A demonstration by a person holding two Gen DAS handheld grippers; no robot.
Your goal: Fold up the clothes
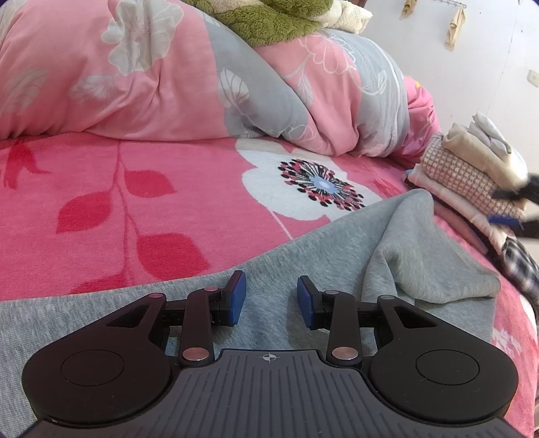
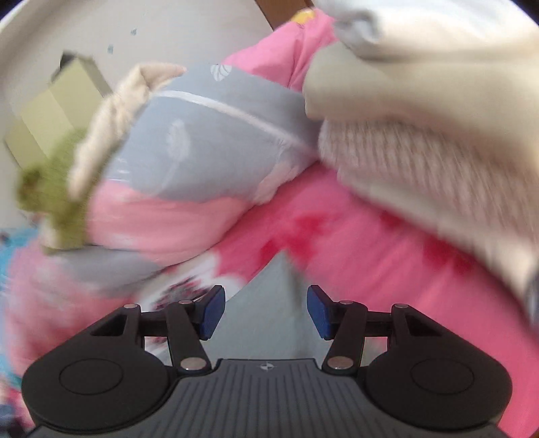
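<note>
Hovering low over the grey garment (image 1: 337,256), the left gripper (image 1: 271,301) is keeping its blue-padded fingers (image 1: 237,301) spread apart, with nothing between them. That garment is lying on the pink flowered blanket (image 1: 134,202), one edge bunching into a soft fold to the right of the jaws. Beyond it, a rolled pink and grey quilt (image 1: 202,84) is resting across the bed, with a green fleece (image 1: 276,23) sitting on top. At the right edge, a stack of folded clothes (image 1: 471,175) is sitting beside the garment.

In the blurred right wrist view, the right gripper (image 2: 266,311) is likewise holding its jaws wide and empty above a corner of the grey garment (image 2: 269,303), while the stack of folded clothes (image 2: 421,151) is looming close at the upper right.
</note>
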